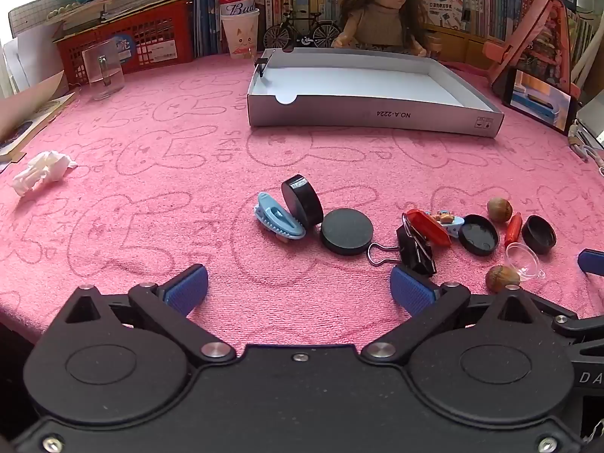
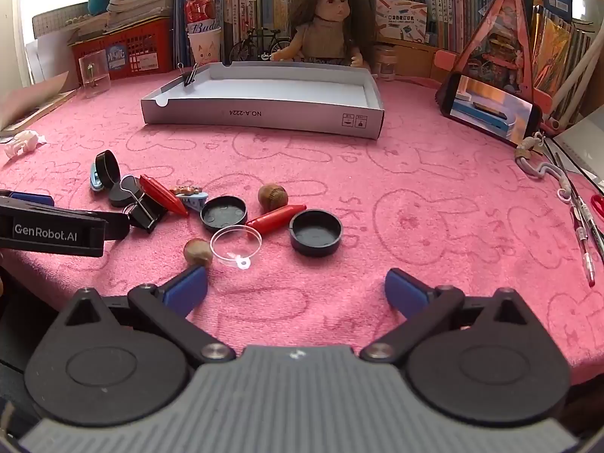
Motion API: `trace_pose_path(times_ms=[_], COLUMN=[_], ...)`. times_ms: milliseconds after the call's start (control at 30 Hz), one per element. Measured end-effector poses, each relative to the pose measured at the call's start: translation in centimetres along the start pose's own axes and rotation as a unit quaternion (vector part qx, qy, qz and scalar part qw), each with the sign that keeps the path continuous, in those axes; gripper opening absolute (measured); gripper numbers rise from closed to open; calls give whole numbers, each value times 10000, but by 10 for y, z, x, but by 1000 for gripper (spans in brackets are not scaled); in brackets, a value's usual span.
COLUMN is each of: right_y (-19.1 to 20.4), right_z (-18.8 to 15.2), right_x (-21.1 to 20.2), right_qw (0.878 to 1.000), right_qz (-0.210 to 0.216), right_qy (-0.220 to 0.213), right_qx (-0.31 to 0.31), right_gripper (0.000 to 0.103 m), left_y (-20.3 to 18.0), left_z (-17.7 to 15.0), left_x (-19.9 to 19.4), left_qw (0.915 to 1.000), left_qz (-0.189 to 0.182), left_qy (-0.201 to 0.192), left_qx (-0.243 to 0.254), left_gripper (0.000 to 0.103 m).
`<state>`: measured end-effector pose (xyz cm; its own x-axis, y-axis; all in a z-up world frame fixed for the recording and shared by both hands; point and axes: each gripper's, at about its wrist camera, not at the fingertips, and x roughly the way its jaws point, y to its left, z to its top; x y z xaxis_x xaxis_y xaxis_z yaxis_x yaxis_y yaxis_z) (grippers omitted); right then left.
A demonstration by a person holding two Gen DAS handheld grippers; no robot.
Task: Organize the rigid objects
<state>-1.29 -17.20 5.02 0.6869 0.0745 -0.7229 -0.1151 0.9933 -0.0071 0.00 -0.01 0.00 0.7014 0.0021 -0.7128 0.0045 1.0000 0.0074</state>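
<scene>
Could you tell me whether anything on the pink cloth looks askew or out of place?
One black round cap stands tilted on edge, propped against the blue hair clip, while the other caps lie flat. A crumpled tissue lies alone on the cloth, far from the pile.

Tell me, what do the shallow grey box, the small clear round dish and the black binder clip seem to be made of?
Shallow grey box: thin matt cardboard, judging by its folded walls and printed label. Small clear round dish: glossy transparent plastic, probably; the cloth shows through. Black binder clip: painted metal with shiny wire handles.
</scene>
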Motion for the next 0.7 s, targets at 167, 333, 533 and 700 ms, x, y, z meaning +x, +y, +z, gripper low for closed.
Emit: trace_pose_path(times_ms=[167, 333, 533, 700], right_y=[0, 1, 0, 1], right_z=[1, 0, 1, 2], right_x=[0, 2, 2, 1], right_qw=[10000, 10000, 10000, 10000], right_qz=[-4, -16, -17, -31], right_qy=[0, 21, 53, 35], right_qx=[8, 17, 17, 27], right_gripper=[103, 103, 103, 103], left_y=[0, 1, 3, 3], left_z=[0, 1, 0, 0], left_x=[0, 0, -3, -1], left_qw=[10000, 10000, 10000, 10000], left_qz=[2, 3, -7, 1], left_qy=[6, 40, 63, 79], left_qx=[14, 0, 15, 6], left_gripper=[103, 103, 103, 103])
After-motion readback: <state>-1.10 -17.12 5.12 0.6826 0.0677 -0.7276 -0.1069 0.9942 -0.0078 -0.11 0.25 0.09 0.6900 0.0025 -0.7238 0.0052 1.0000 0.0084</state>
